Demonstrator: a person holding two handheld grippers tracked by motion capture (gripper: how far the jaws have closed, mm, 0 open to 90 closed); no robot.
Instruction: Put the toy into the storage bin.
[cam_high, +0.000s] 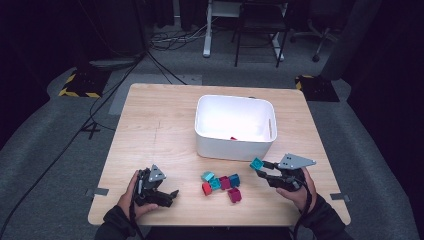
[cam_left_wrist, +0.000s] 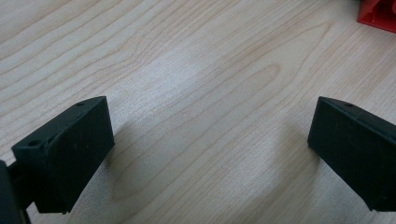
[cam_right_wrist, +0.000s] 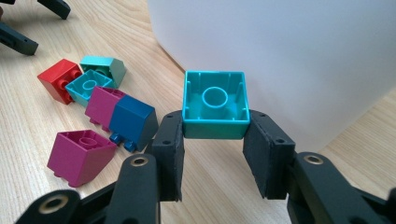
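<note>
Gripping a teal block (cam_right_wrist: 215, 104) by two opposite side walls, the right gripper (cam_right_wrist: 214, 140) holds it clear of the table (cam_high: 160, 125), just beside the white bin (cam_high: 235, 146), hollow underside facing the camera. Judged light, rigid moulded plastic — smooth-walled, so liable to slip or twist if pinched near a corner; the flat mid-walls look the soundest hold. Five loose blocks (cam_high: 221, 184) lie together on the table nearby. The left gripper (cam_high: 170, 196) rests on the table — jaws wide, nothing between them.

High view looks down over the table (cam_high: 150, 115); 2 gripper views sit close above its wood.
</note>
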